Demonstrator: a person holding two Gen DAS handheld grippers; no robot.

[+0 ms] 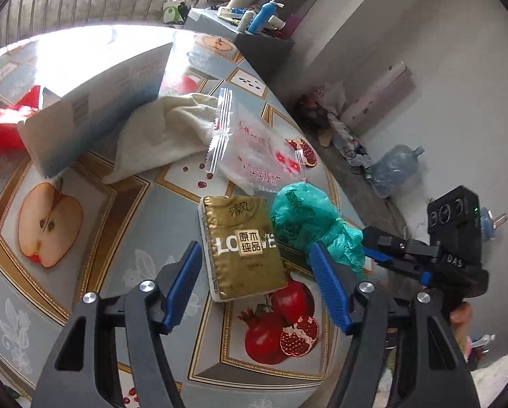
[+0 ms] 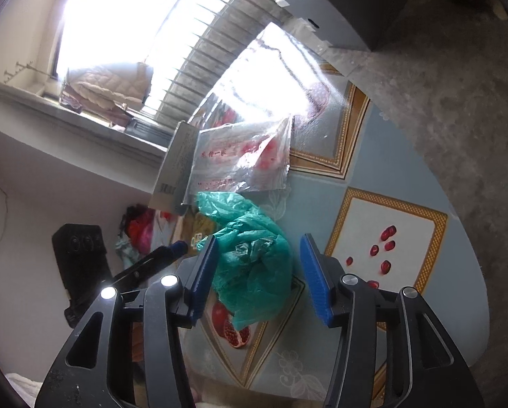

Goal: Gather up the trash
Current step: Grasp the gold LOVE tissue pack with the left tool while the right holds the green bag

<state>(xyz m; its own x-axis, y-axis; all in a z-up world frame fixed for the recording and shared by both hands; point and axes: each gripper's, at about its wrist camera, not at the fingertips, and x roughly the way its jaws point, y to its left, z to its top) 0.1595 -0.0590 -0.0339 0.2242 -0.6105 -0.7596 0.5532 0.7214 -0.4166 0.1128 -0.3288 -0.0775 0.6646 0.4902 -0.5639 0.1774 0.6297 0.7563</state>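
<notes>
The table [image 1: 94,231] with its fruit-print cloth is spreading under both my grippers. A cardboard box [image 1: 94,108] is lying tipped on it, far beyond my left fingers and off to their left, and a cream cloth [image 1: 162,136] is slumping against the box, straight ahead of those fingers. Just past the cloth, a clear plastic wrapper [image 1: 254,146] with red print is lying flat, a little right of my left fingertips' line.

Closer in, the gold tissue pack [image 1: 243,248] is sitting right between my left fingers, slightly ahead of the tips. I'm holding my left gripper [image 1: 257,265] wide open around it, the pads touching nothing.

The crumpled green plastic bag [image 2: 254,261] is resting just beside the pack, against my left gripper's right finger. I'm holding my right gripper [image 2: 259,258] open too, the bag sitting between its fingers and bunched against the left pad [image 2: 202,272]; the right one is standing clear of it.
</notes>
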